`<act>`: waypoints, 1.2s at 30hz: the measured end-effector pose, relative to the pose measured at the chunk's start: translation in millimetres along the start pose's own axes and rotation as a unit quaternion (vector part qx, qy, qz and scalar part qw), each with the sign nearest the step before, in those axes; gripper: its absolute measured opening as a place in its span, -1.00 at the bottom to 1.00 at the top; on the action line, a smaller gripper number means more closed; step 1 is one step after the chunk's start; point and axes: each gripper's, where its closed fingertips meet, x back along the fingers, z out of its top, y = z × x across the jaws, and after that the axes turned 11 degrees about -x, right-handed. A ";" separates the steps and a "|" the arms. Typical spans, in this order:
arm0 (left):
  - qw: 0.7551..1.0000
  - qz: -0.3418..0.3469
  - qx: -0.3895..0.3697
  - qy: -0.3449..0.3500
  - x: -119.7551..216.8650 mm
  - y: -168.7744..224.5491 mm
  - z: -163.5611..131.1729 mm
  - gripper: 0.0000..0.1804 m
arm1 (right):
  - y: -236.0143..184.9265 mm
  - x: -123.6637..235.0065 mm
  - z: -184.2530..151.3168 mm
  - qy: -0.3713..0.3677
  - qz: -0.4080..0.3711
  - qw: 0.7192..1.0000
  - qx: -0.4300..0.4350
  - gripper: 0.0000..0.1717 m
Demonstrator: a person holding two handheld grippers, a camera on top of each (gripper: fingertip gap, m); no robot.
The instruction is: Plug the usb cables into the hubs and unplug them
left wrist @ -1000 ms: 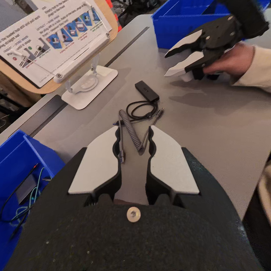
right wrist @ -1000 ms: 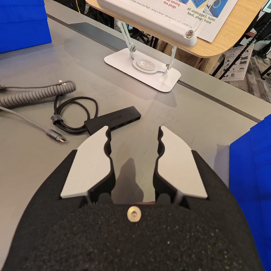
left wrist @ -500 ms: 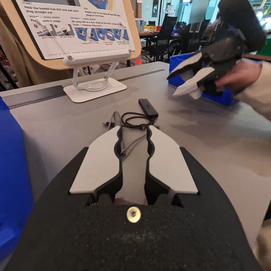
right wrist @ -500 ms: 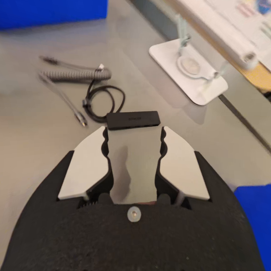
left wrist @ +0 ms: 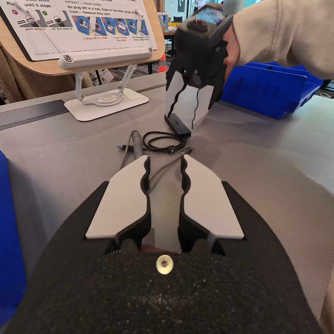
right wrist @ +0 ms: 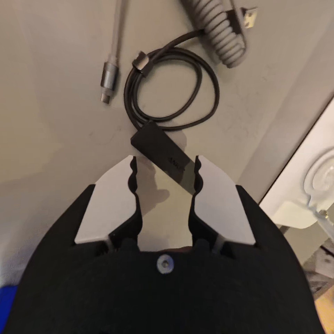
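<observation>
Grey bench (left wrist: 253, 180), wide bare stretch on the right side and toward the near edge; far side taken by a white stand (left wrist: 106, 101) carrying an instruction sheet. Blue bin (left wrist: 267, 90) at far right, contents hidden; another blue bin (left wrist: 7, 235) at the left edge, inside not visible.

Black hub (right wrist: 159, 153) lies flat mid-bench, its own black cable (right wrist: 171, 90) looped next to it. Grey coiled cable (left wrist: 136, 142) beside the loop, both ends unplugged: USB-A plug (right wrist: 249, 12) by the coil, metal plug (right wrist: 108, 79) lying near the hub's loop.

Right gripper (right wrist: 165, 159) points down over the hub, wide open, straddling its far end; right fingertip at the hub's corner, left fingertip clear of it, nothing gripped. Contact with the hub cannot be told.

Left gripper (left wrist: 164, 159) low over the bench, part open, nothing gripped; the grey cable's straight run passes on the bench between its fingers, pads not pressing it.
</observation>
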 end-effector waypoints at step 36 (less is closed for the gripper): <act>1.000 -0.008 0.002 0.002 -2.8 -0.7 1.0 -0.65 | -53.3 134.4 33.6 0.396 0.066 0.819 -0.411 -0.60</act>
